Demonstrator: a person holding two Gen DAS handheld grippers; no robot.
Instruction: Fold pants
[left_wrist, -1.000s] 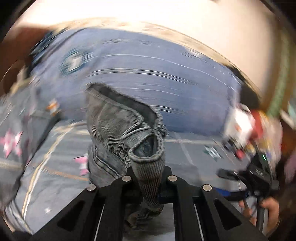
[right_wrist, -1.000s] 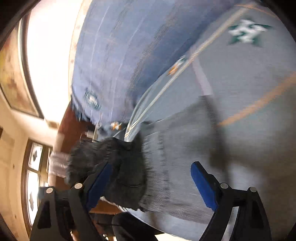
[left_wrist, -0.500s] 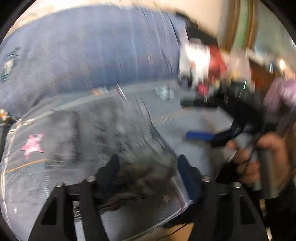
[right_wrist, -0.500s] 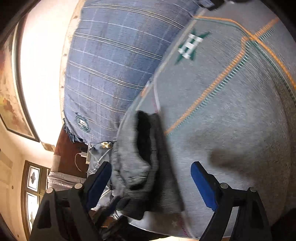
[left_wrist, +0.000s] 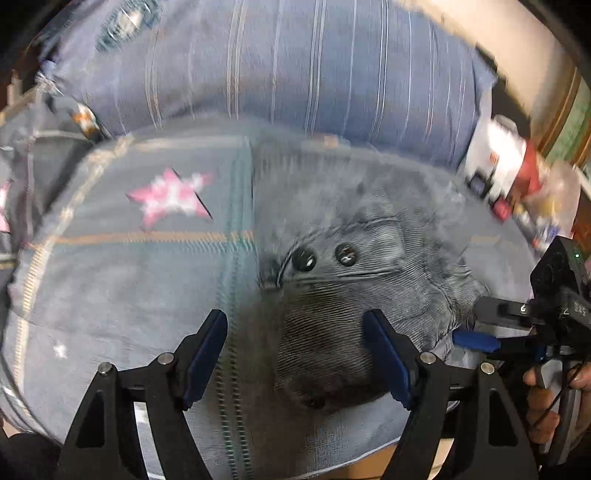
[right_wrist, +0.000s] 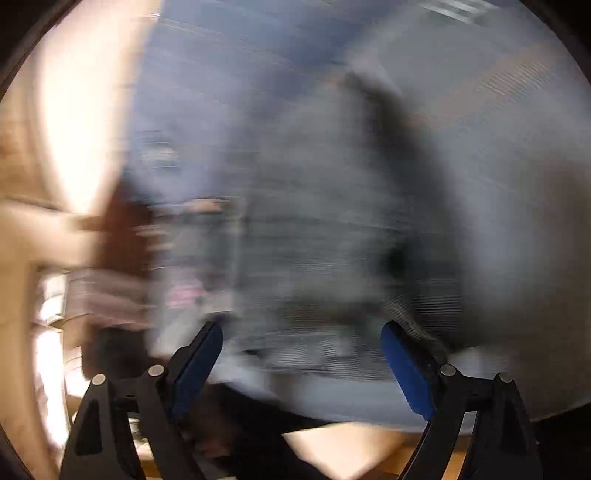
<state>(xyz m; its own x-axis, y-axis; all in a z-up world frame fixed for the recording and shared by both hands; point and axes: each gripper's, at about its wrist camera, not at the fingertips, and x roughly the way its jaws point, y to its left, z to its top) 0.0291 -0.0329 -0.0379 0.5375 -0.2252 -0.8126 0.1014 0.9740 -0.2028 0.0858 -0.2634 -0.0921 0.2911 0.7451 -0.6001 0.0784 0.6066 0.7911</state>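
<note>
A grey-blue bedspread with woven stripes and a pink star patch (left_wrist: 122, 280) is serving as the folding surface, with a long blue striped bolster pillow (left_wrist: 280, 70) lying along its far edge. The grey corduroy pants (left_wrist: 354, 280) are lying on the bedspread in a rumpled heap, waistband toward the camera and its two dark buttons (left_wrist: 325, 256) facing up, probably so the garment can be spread out before any fold.

The left gripper (left_wrist: 295, 354) is hovering just above the waistband, its blue-padded jaws standing wide apart and holding nothing. The right gripper (left_wrist: 476, 325) is reaching in at the pants' right edge. The right wrist view is heavily blurred, but it is showing those jaws (right_wrist: 301, 363) parted too, with grey cloth beyond them.
</note>
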